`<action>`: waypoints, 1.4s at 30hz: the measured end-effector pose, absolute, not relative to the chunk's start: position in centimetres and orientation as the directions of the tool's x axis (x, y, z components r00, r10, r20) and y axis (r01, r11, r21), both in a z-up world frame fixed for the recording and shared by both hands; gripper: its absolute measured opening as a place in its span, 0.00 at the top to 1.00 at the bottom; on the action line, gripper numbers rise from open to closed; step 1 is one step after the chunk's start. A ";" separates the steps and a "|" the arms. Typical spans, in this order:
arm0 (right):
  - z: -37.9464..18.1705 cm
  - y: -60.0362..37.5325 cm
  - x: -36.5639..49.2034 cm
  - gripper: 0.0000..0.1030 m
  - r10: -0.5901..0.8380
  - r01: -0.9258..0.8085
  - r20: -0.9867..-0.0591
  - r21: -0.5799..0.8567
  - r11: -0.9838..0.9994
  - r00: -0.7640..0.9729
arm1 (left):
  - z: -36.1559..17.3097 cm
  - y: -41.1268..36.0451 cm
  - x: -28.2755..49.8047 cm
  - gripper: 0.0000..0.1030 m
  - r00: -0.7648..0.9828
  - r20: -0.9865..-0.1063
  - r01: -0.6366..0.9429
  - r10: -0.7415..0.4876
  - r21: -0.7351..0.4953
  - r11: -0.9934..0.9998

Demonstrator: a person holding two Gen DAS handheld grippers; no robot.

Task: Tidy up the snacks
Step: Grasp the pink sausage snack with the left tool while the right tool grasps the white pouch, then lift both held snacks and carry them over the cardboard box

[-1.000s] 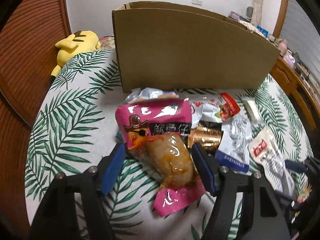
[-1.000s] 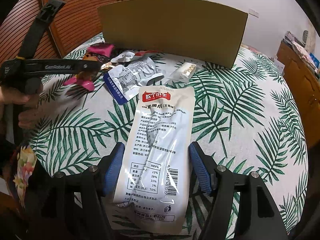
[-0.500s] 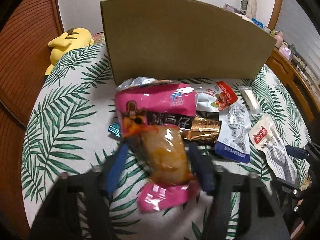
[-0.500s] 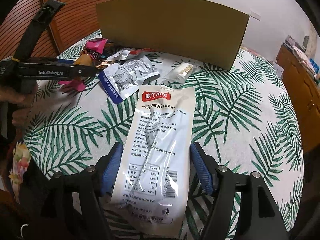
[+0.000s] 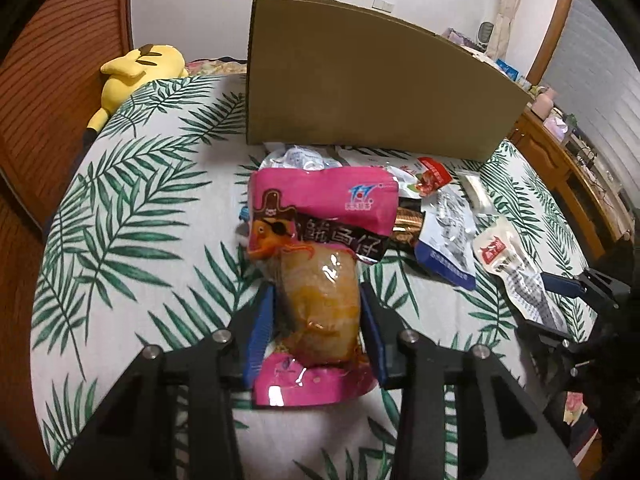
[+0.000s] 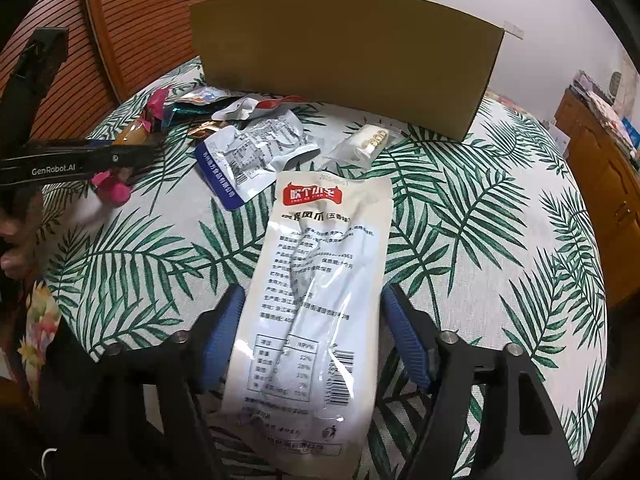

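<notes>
Your left hand-held gripper [image 5: 316, 332] is closing on the pink snack pouch [image 5: 318, 280], blue pads [image 5: 259, 330] pressing both sides of the clear bulging middle, a sensible spot since the filling gives the jaws something solid to bite. The pouch lies mid tabletop [image 5: 132, 248], lengthwise between the jaws. Your right hand-held gripper [image 6: 314, 338] straddles the long white packet [image 6: 316, 300] at the near edge, jaws open, pads either side and not pressing; it looks lined up for a later pick. Loose snacks, including the blue-edged silver packet [image 6: 256, 156], sit bunched against the cardboard box [image 6: 344, 56] at the far edge, probably the drop target. The yellow plush toy [image 5: 136, 72] lies off the far left edge.
</notes>
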State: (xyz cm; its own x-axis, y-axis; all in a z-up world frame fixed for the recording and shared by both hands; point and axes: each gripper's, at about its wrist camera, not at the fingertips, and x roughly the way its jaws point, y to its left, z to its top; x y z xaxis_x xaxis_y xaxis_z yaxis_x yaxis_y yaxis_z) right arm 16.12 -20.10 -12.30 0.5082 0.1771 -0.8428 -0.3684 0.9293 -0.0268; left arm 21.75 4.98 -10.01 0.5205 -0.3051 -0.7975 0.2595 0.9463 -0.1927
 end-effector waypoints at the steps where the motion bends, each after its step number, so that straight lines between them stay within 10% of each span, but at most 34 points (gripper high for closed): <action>1: -12.3 -20.1 16.0 0.35 0.183 -0.376 -0.845 -0.023 0.926 0.503 | -10.0 5.0 21.6 0.61 0.521 -0.797 0.263 -0.306 -0.191 0.946; 23: -8.9 -21.2 14.2 0.50 0.256 -0.387 -0.796 0.030 0.922 0.548 | -7.4 3.7 19.4 0.62 0.545 -0.749 0.333 -0.376 -0.218 0.917; 42: 1.9 -23.6 18.7 0.50 0.261 -0.383 -0.685 -0.028 0.923 0.680 | 6.9 5.0 23.4 0.61 0.684 -0.637 0.368 -0.356 -0.119 0.922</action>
